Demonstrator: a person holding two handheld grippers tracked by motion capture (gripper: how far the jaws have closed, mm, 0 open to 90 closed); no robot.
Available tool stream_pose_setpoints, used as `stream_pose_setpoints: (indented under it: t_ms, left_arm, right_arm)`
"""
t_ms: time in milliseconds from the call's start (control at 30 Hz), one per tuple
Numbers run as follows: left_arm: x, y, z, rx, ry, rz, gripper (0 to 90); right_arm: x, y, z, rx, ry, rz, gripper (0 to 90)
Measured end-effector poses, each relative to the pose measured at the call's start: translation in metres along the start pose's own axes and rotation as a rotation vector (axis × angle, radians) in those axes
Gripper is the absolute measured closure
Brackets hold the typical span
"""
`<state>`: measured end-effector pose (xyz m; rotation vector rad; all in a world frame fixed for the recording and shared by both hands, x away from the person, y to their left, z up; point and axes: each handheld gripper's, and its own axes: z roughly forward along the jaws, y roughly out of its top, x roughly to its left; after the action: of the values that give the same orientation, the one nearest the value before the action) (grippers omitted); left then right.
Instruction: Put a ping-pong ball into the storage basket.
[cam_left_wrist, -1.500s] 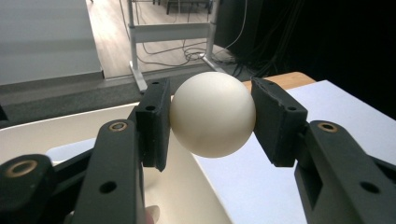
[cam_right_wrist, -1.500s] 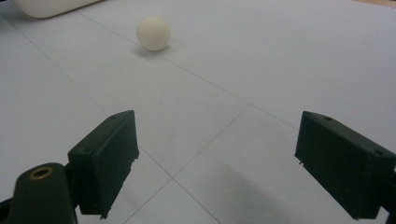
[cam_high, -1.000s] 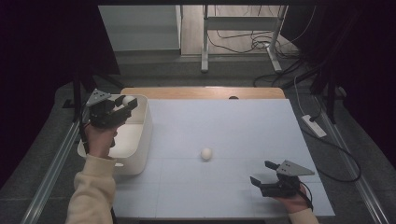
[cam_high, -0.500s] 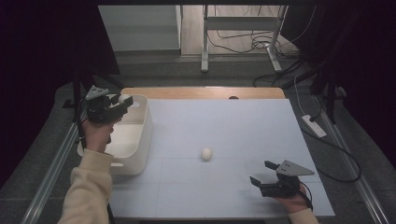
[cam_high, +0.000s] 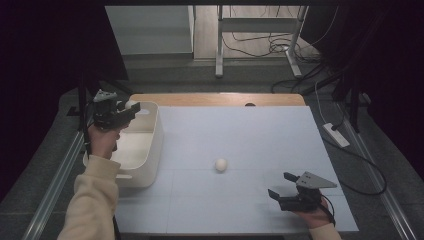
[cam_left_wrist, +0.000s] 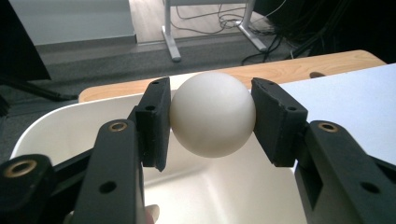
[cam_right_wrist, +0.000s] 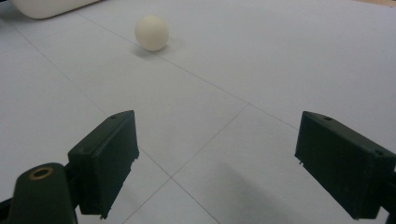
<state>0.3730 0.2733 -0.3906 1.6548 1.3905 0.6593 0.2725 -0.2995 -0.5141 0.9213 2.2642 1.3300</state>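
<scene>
My left gripper (cam_left_wrist: 212, 116) is shut on a white ball (cam_left_wrist: 212, 114), its black pads pressing on both sides. It holds the ball above the white bin (cam_left_wrist: 56, 126); in the high view this gripper (cam_high: 131, 107) hangs over the bin (cam_high: 150, 150) at the table's left. A second white ball (cam_high: 221, 164) lies on the pale mat near the middle, also seen far ahead from the right gripper view as the ball (cam_right_wrist: 152, 32). My right gripper (cam_high: 281, 186) rests at the front right, jaws wide open with nothing between them (cam_right_wrist: 215, 163).
The pale blue mat (cam_high: 240, 130) covers most of the table, with a wooden strip (cam_high: 215, 99) along the far edge. A power strip (cam_high: 336, 135) and cables lie on the floor to the right. A metal stand (cam_high: 220, 45) is behind the table.
The left hand has carried its ball leftward and slightly back over the bin. The right gripper and the loose ball have stayed where they were.
</scene>
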Motion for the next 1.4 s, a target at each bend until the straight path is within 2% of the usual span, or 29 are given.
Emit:
stream_pose_setpoints:
  t_ms: [767,1300,1367,1400]
  left_arm:
    - [0.012,-0.008,0.014,0.103,0.034,-0.008,50.1]
    - [0.010,-0.007,0.011,0.087,0.034,-0.004,49.0]
    - [0.007,-0.006,0.009,0.077,0.030,-0.004,44.2]
    - [0.006,-0.005,0.008,0.071,0.028,-0.002,37.2]
  right_arm:
    - [0.001,0.000,0.000,0.000,0.000,-0.004,12.9]
    - [0.001,0.000,0.000,0.002,0.000,-0.003,12.9]
    - [0.001,0.000,0.000,0.002,0.000,-0.003,12.9]
    - [0.001,0.000,0.000,0.002,0.000,-0.003,12.9]
